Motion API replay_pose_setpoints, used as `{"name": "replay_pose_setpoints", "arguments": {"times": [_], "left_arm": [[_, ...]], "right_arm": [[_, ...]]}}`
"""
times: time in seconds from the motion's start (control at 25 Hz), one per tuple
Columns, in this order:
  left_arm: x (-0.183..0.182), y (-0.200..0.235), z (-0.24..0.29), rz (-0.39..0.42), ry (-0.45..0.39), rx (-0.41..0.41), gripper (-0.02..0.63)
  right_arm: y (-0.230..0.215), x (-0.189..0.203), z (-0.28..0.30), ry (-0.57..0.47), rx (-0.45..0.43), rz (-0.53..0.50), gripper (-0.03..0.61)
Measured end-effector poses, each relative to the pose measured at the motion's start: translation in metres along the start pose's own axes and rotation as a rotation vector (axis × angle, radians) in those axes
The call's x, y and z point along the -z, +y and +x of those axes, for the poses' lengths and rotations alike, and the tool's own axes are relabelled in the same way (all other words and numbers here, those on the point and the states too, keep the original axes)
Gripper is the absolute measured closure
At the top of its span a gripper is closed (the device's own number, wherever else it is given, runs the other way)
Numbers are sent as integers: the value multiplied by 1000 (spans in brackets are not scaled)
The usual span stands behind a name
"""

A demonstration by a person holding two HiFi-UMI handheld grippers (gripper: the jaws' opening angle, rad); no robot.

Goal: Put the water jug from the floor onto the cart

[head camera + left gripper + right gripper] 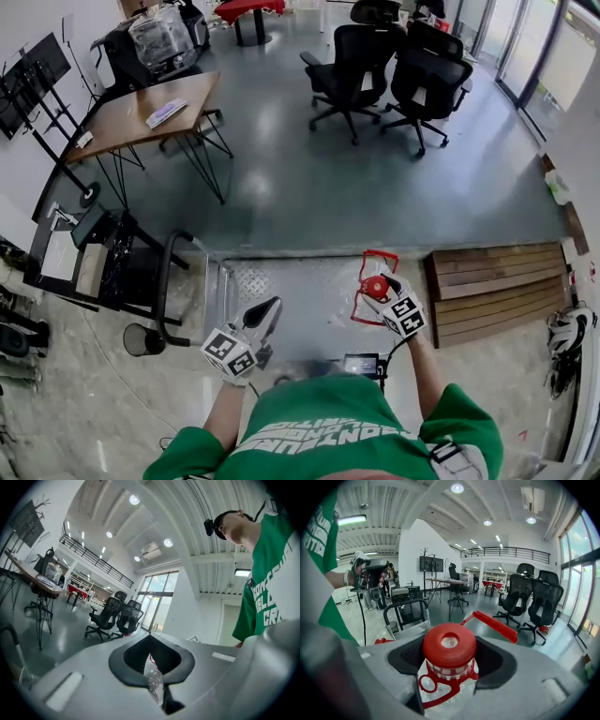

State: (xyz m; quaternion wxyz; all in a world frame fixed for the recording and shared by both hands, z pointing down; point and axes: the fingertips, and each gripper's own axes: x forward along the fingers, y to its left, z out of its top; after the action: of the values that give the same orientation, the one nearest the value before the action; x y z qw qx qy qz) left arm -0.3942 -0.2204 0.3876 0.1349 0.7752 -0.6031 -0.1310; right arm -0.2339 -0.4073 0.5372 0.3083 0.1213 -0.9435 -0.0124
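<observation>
The water jug (361, 298) is clear plastic with a red cap (449, 645) and a red carry handle (494, 625). My right gripper (382, 292) is shut on its neck just under the cap, with the jaws on both sides (450, 665). The jug is over the metal deck of the flat cart (272, 281); whether it rests on the deck I cannot tell. The cart's black push handle (165, 281) stands at its left end. My left gripper (266, 315) hovers over the cart's near edge, left of the jug, jaws together (157, 686) and holding nothing.
A wooden pallet (497, 281) lies right of the cart. A black rolling stand (103, 258) and a small round bin (142, 339) sit to the left. Farther off are a wooden table (141, 112) and two office chairs (384, 66).
</observation>
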Motion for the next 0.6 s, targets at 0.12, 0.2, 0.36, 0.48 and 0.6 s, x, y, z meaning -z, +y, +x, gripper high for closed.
{"name": "replay_pose_setpoints", "arguments": {"times": [0.12,0.2,0.36,0.48,0.6], "left_arm": [[1,-10,28,7,22,-2,598],[2,-17,38,9,38,-6,598],[14,-16,45,-9,62,-31,598],[14,-13,47,-8,94,-63,598],[14,-12,52,0,103,-73,598]], "right_arm": [[-20,6,13,18,-23,-49,279],[-27,12,23,34,-45,-71,278],[-32,27,47,73,-93,-103,279],[-31,37,70,91,-122,-110,279],[-33,49,92,114,-140,-98,279]]}}
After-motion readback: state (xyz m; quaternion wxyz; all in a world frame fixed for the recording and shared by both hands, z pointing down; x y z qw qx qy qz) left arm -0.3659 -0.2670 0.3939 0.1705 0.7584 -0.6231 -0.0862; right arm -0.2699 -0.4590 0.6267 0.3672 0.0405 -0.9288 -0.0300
